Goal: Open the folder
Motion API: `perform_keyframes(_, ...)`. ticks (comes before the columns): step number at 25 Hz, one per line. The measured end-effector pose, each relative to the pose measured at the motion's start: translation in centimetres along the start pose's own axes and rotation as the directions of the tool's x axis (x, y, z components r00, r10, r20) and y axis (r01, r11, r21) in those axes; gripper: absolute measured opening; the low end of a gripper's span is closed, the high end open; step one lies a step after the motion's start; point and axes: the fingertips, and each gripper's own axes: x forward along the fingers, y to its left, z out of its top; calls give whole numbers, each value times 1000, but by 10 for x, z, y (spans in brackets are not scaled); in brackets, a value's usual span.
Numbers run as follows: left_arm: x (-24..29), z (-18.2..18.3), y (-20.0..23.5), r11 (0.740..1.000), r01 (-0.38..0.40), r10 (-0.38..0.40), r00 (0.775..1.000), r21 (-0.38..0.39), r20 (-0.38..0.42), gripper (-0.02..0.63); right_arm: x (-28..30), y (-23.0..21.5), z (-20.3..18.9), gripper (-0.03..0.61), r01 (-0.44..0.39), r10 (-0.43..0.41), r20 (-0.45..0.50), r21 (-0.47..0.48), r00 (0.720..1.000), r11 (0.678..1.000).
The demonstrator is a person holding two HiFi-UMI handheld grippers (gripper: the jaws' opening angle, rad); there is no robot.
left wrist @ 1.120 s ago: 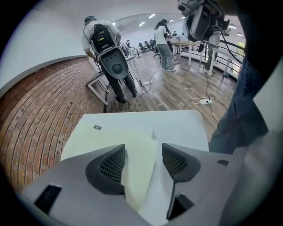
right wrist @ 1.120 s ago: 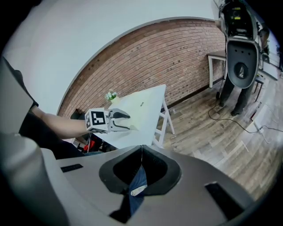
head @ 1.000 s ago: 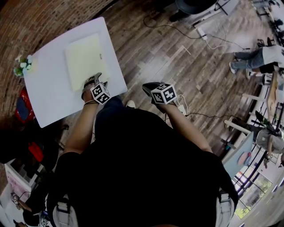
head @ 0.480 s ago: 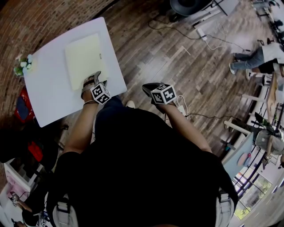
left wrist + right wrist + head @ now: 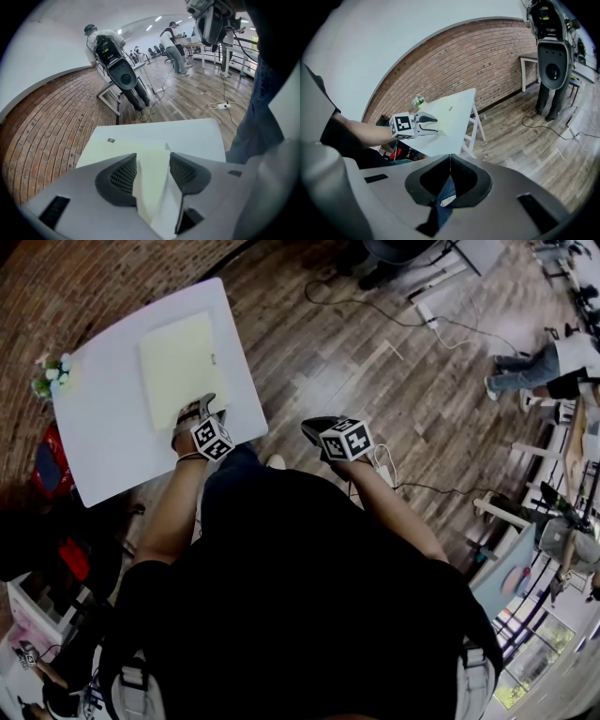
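Note:
A pale yellow folder (image 5: 178,367) lies shut and flat on the white table (image 5: 103,437). My left gripper (image 5: 199,407) is at the folder's near edge, pointing steeply down. In the left gripper view the folder's edge (image 5: 117,149) runs up between the two jaws of the left gripper (image 5: 153,156). The jaws are closing, with a gap still showing beside the sheet. My right gripper (image 5: 309,427) hangs over the wooden floor, right of the table and apart from it. The right gripper (image 5: 450,159) is shut with nothing in it.
A small pot of flowers (image 5: 52,376) stands at the table's far left corner. Something red (image 5: 47,465) lies on the floor beside the table. Cables (image 5: 375,301) trail across the floor. People stand at benches (image 5: 108,47) further off.

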Motion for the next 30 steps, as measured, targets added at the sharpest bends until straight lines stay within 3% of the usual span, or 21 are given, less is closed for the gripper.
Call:
perform_keyframes(5, -4, 5, -2, 1000, 9, -9, 1000, 13, 14, 160, -3, -3, -1, 23, 1, -1, -5, -2, 1000, 1000)
perform_keyframes(12, -10, 9, -3, 1000, 30, -30, 999, 10, 24, 111, -5, -3, -3, 23, -3, 3, 0, -2, 1000, 1000)
perform_keyframes(30, -25, 11, 2, 999, 36, -34, 998, -32, 48, 49, -8, 5, -7, 23, 4, -4, 21, -4, 1000, 1000)
